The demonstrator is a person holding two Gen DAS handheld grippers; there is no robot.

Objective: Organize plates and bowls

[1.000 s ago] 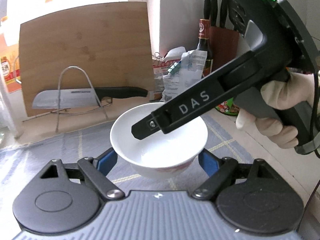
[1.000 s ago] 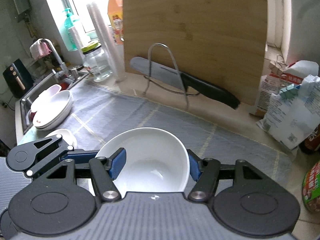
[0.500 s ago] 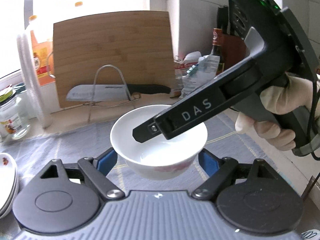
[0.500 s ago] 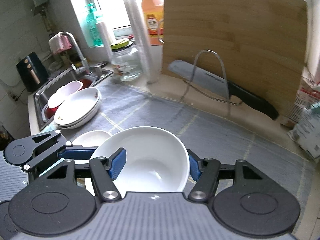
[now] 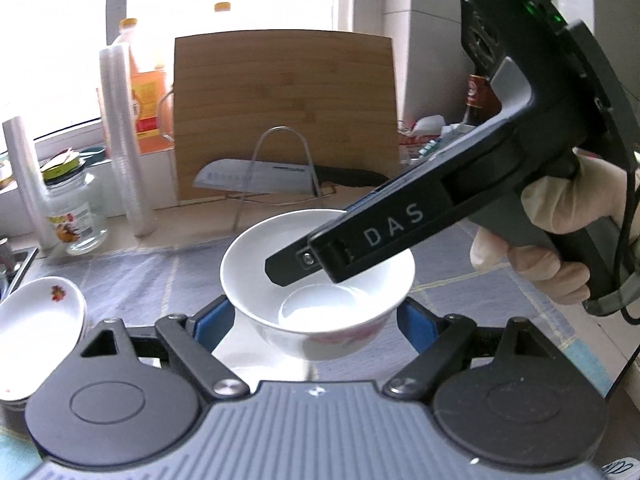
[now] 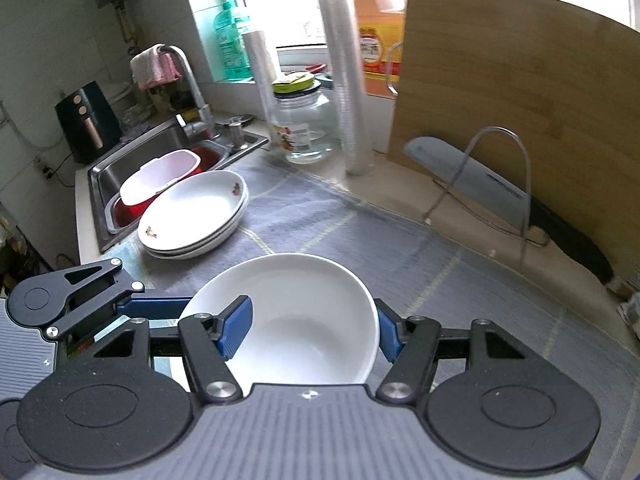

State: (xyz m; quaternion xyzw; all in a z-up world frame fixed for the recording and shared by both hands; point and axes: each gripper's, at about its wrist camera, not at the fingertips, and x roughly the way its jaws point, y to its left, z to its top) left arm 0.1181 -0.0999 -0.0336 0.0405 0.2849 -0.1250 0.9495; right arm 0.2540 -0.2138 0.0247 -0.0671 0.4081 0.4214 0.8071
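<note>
Left wrist view: white bowl, round, glossy, faint red pattern low on the outer wall, mouth upward and slightly tilted; no long axis. Held above the grey checked mat, left gripper with blue pads against opposite sides of its wall. Right gripper reaches in from the right, one finger inside the bowl; gloved hand on its handle.

Right wrist view: same bowl, plain white interior, mouth up. Right gripper clamped on it, one pad inside the bowl, the other outside. Stack of plates beside the sink, well apart.
</note>
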